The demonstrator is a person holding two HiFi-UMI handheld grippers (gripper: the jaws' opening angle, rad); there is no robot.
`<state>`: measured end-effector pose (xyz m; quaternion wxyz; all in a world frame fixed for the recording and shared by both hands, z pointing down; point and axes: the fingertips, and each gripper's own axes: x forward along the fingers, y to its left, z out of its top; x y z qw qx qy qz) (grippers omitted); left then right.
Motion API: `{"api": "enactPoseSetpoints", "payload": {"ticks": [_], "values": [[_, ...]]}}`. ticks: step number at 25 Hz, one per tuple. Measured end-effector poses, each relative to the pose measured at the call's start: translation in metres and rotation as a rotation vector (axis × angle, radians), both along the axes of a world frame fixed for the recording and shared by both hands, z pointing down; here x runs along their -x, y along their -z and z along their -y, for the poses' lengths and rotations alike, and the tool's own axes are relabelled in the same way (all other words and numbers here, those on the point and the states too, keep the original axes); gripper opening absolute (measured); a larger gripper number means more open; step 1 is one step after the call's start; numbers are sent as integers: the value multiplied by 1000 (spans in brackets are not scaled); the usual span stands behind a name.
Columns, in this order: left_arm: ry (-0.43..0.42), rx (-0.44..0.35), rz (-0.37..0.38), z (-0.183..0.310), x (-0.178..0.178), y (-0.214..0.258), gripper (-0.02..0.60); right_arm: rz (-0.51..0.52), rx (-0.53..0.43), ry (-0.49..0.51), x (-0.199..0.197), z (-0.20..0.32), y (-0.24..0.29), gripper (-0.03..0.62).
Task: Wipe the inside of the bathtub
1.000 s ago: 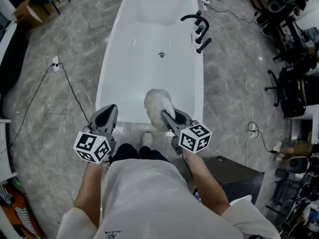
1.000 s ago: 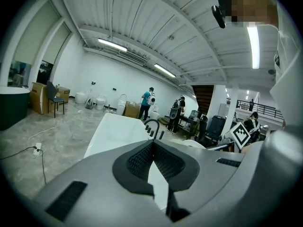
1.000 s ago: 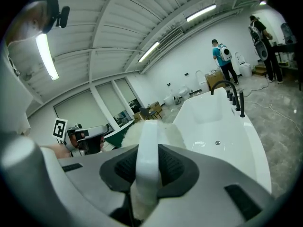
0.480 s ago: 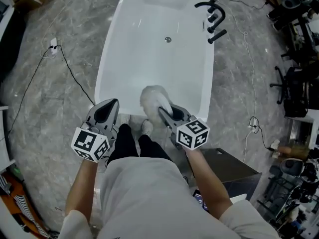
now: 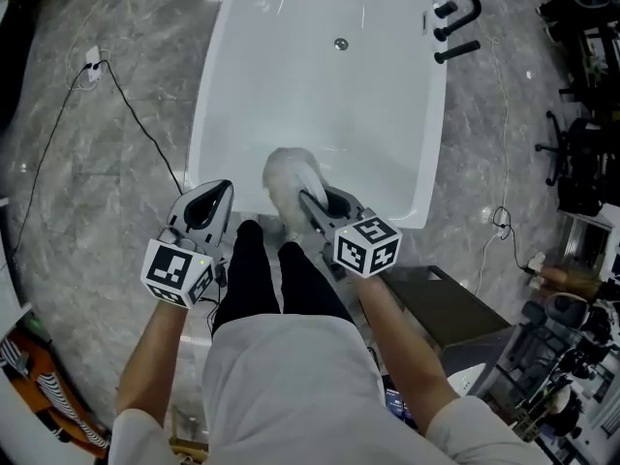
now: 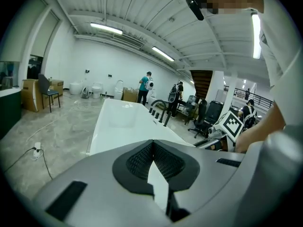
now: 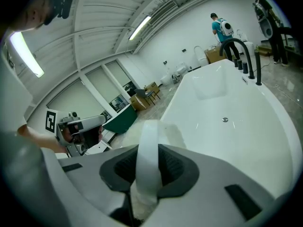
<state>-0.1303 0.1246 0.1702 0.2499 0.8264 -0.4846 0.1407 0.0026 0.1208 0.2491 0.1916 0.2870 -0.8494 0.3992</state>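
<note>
A long white bathtub [image 5: 218, 85] [image 7: 265, 126] [image 6: 118, 126] stretches away from me, with a drain [image 5: 340, 44] [image 7: 225, 119] in its floor. My right gripper [image 5: 308, 200] [image 7: 147, 171] is shut on a fluffy white wiping mitt [image 5: 289, 180] [image 7: 147, 150], held by its white band over the tub's near end. My left gripper [image 5: 208, 204] [image 6: 152, 167] is shut with nothing in it, just outside the tub's near left corner.
A black faucet set [image 5: 452, 17] [image 7: 244, 56] stands on the tub's right rim. A power strip and cable [image 5: 92, 61] lie on the marble floor at left. A dark box [image 5: 446, 308] sits at right, office chairs [image 5: 581, 153] beyond. People stand far off [image 6: 144, 86].
The view has shifted so the tub sits higher and closer; both grippers stay near the tub's near end, the right one still holding the mitt, now further over the rim.
</note>
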Motion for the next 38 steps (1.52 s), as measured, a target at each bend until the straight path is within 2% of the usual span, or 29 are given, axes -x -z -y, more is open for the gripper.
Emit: {"api": "enactPoseSetpoints", "payload": {"ticks": [10, 17, 28, 38], "values": [[19, 104, -5, 15, 45, -75, 6, -75, 112, 48, 63, -11, -86, 95], [-10, 133, 9, 27, 70, -112, 6, -97, 197, 16, 104, -14, -133, 95], [-43, 188, 10, 42, 82, -158, 6, -173, 333, -14, 148, -17, -192, 95], [-89, 216, 29, 41, 89, -182, 6, -237, 501, -125, 171, -18, -230, 95]]}}
